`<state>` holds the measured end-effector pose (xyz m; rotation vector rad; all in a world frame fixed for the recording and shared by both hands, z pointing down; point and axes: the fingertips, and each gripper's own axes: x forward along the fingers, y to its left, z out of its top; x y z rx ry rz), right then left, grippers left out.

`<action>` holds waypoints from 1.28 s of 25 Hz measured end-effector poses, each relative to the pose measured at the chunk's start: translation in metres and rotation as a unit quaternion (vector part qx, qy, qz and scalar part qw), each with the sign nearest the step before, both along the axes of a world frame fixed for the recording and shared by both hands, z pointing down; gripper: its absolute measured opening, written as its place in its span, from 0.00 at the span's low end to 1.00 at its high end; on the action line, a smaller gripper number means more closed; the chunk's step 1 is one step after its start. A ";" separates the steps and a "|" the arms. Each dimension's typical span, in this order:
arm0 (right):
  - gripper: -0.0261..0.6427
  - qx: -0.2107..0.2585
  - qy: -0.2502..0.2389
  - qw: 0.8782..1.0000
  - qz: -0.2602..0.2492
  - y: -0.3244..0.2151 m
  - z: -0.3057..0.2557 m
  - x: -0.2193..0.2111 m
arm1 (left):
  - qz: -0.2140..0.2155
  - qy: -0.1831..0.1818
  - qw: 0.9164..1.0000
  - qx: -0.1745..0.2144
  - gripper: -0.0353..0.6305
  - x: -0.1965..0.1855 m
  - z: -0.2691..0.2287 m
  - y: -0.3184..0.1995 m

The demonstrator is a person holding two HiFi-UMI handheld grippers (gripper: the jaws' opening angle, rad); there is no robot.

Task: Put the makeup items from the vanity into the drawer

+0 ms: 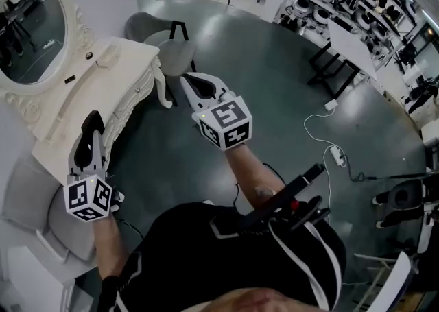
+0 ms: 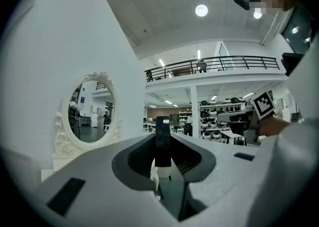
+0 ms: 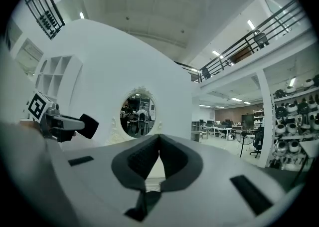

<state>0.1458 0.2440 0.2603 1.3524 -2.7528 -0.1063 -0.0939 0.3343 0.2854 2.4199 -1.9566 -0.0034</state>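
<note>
In the head view my left gripper (image 1: 92, 124) is held over the front edge of the white vanity (image 1: 82, 101), jaws pointing away from me. The left gripper view shows its jaws (image 2: 162, 143) shut on a slim black makeup tube (image 2: 162, 138) standing upright between them. My right gripper (image 1: 186, 81) hovers over the floor to the right of the vanity, and its jaws (image 3: 159, 138) are shut with nothing between them. A cream box (image 1: 108, 55) and a small black item (image 1: 70, 79) lie on the vanity top. I cannot make out an open drawer.
An oval mirror (image 1: 31, 22) in an ornate white frame stands at the vanity's back. A grey chair (image 1: 168, 42) sits past the vanity's far end, and a grey seat (image 1: 38, 211) is below my left gripper. Cables and a power strip (image 1: 337, 155) lie on the floor to the right.
</note>
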 end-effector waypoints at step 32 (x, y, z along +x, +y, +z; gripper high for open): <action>0.05 0.002 -0.014 1.000 -0.024 -0.104 0.014 -0.039 | -0.018 -0.001 1.000 0.004 0.19 -0.041 0.010 -0.101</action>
